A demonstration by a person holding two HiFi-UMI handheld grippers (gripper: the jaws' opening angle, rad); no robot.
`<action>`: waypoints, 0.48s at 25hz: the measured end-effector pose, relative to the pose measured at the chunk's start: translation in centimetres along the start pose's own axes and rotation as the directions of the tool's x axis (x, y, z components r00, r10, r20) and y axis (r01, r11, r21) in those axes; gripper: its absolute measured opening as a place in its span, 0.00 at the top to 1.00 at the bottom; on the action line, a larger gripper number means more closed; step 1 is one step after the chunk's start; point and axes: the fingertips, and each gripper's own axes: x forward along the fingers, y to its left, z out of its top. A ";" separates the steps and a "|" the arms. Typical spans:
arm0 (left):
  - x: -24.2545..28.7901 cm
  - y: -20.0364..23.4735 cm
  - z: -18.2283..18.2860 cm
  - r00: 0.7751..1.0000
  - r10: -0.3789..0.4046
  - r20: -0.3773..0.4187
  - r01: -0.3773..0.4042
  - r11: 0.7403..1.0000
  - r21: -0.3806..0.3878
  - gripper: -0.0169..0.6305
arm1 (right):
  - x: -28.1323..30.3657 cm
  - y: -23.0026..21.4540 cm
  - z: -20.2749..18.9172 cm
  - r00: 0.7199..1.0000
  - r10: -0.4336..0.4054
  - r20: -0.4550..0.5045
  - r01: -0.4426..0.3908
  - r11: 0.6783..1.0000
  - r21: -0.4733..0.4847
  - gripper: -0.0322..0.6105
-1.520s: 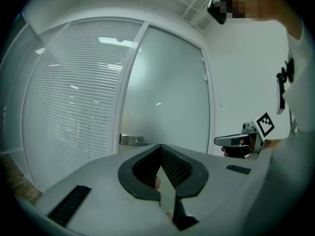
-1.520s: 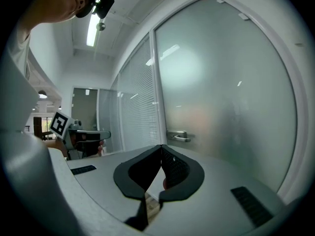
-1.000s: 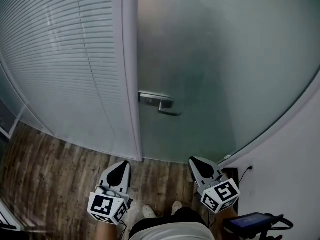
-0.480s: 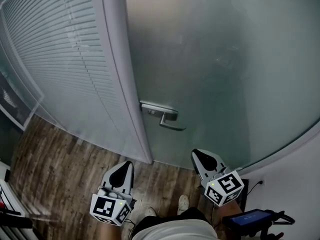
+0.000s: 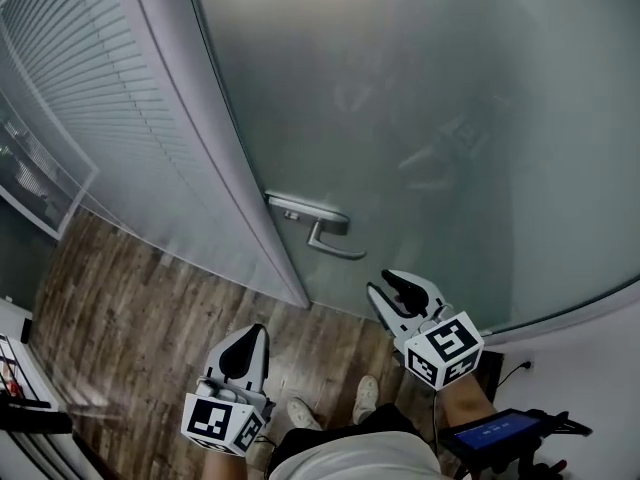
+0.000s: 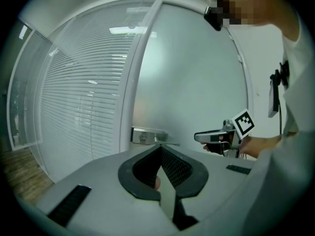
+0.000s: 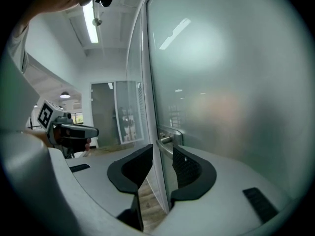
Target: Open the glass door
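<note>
The frosted glass door (image 5: 420,118) fills the upper head view, and its metal lever handle (image 5: 335,248) sits on a plate near the door's left edge. My right gripper (image 5: 392,290) is just below and right of the lever, apart from it. Its jaws are opening with nothing between them. In the right gripper view the handle (image 7: 167,139) lies straight ahead, beyond the gap in my right gripper (image 7: 162,167). My left gripper (image 5: 244,348) hangs lower left over the floor, shut and empty. In the left gripper view, the handle plate (image 6: 144,135) shows past the closed left gripper (image 6: 161,150).
A glass partition with white slatted blinds (image 5: 80,88) stands left of the door frame (image 5: 230,178). Wood-patterned floor (image 5: 130,308) lies below. A white wall (image 5: 590,378) is at the right, with a dark screen device (image 5: 495,433) low beside it. The person's shoes (image 5: 365,398) show at the bottom.
Both grippers have moved toward the door, and the view has shifted left so the door looms larger. The right gripper's jaws have parted from shut to open, and it now sits close under the lever.
</note>
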 end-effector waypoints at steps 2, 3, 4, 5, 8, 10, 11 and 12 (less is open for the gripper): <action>0.0 0.3 -0.5 1.000 0.009 -0.012 -0.009 1.000 -0.008 0.97 | 1.1 -0.4 -0.4 0.999 0.004 -0.034 -0.005 1.000 -0.026 0.76; 0.0 0.4 -0.8 1.000 0.013 -0.018 -0.013 1.000 -0.011 0.98 | 1.6 -0.7 -0.6 0.999 0.003 -0.051 -0.005 0.999 -0.039 0.75; 0.0 0.5 -1.1 1.000 0.016 -0.023 -0.016 1.000 -0.014 0.98 | 2.2 -1.0 -0.9 0.998 0.002 -0.070 -0.006 0.999 -0.050 0.74; 0.0 0.6 -1.3 0.999 0.019 -0.027 -0.019 1.000 -0.017 0.97 | 2.9 -1.3 -1.3 0.996 0.004 -0.092 -0.010 0.998 -0.061 0.72; -0.1 0.8 -1.9 0.999 0.023 -0.040 -0.024 0.999 -0.023 0.97 | 4.7 -1.7 -2.7 0.985 0.014 -0.172 -0.033 0.993 -0.111 0.69; -0.1 1.0 -2.3 0.998 0.024 -0.052 -0.026 0.999 -0.026 0.97 | 5.7 -1.9 -3.7 0.975 0.009 -0.222 -0.045 0.987 -0.156 0.67; -0.1 1.0 -2.5 0.998 0.026 -0.057 -0.027 0.999 -0.026 0.97 | 6.1 -2.1 -4.0 0.970 0.003 -0.243 -0.047 0.983 -0.177 0.66; -0.1 1.1 -2.7 0.998 0.027 -0.060 -0.029 0.999 -0.026 0.97 | 6.5 -2.3 -4.3 0.966 -0.005 -0.257 -0.046 0.980 -0.193 0.65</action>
